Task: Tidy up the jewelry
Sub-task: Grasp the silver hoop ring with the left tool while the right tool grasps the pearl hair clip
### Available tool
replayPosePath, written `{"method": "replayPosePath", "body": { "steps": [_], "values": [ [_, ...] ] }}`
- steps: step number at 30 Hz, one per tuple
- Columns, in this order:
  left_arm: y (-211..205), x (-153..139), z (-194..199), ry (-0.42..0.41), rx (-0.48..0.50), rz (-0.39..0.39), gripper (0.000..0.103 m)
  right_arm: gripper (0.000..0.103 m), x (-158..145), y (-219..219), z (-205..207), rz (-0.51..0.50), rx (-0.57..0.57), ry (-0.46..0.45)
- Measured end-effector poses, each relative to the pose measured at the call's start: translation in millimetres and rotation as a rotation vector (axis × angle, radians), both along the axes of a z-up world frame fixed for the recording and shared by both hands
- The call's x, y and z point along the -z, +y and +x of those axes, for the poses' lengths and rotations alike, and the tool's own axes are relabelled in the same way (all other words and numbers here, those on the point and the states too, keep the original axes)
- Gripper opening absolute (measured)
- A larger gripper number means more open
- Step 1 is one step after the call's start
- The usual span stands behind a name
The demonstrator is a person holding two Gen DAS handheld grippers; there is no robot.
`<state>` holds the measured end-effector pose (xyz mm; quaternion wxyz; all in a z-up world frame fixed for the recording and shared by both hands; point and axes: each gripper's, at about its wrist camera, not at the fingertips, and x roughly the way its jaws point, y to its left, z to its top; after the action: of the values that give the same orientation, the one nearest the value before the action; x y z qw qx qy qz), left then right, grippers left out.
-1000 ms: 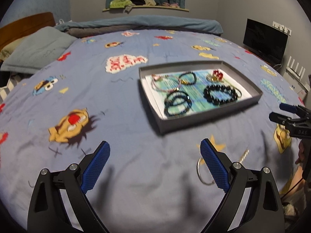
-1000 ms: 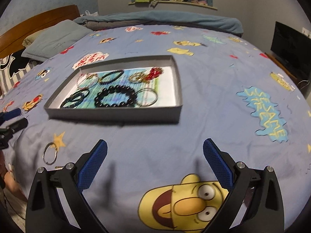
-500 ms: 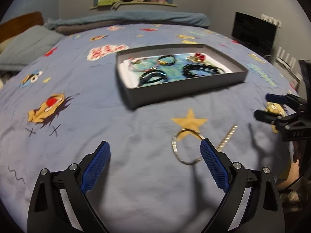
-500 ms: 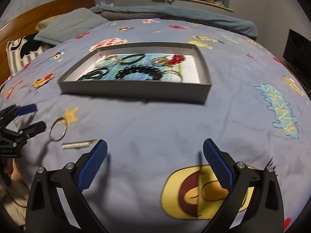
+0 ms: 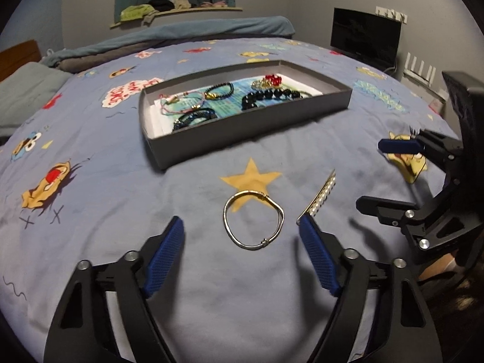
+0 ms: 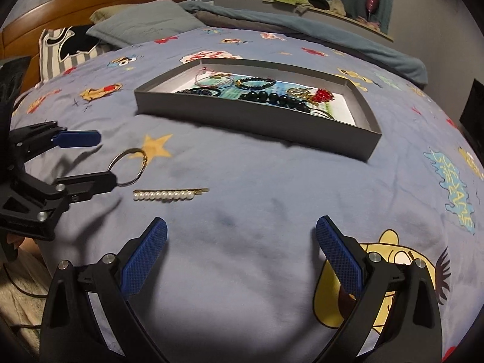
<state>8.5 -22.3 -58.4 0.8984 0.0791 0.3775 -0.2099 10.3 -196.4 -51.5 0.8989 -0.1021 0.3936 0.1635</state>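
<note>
Two pieces of jewelry lie loose on the blue cartoon-print bedspread (image 5: 121, 211): a thin silver bangle with a gold section (image 5: 253, 219), resting partly on a yellow star print, and just beside it a gold hair clip lined with white pearls (image 5: 321, 197). Part of the clip's near end is hidden behind the left gripper's (image 5: 242, 236) blue pad in the left wrist view, and the bangle's near edge is covered by that gripper's lower finger in the right wrist view. Both tools are released, jaws spread wide, holding nothing; the right gripper (image 6: 242, 236) hangs over bare bedspread. Farther back sits a shallow grey cardboard tray (image 5: 242, 127) holding a black bead bracelet (image 5: 272, 95), a red bead cluster (image 5: 272, 78) and several thinner bands; its front wall cuts off their near edges, and the small pieces are hard to tell apart. Compared with a second ago, the left gripper has come lower and closer, so the bangle now lies between its fingertips, and the tray looks farther off in both views
</note>
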Motion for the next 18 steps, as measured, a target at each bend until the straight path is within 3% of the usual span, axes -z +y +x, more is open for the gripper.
{"method": "replayPosePath", "body": {
  "steps": [8,12,18],
  "values": [
    [-12,7,6,-0.019,0.037,0.031,0.066,0.097,0,-3,1,0.014,0.005,0.001],
    [-14,10,11,-0.022,0.043,0.031,0.049,0.097,-1,0,0,0.012,-0.002,0.0],
    [-4,1,10,-0.021,0.033,-0.02,0.049,0.097,-4,12,-2,0.039,-0.031,-0.02]
  ]
}}
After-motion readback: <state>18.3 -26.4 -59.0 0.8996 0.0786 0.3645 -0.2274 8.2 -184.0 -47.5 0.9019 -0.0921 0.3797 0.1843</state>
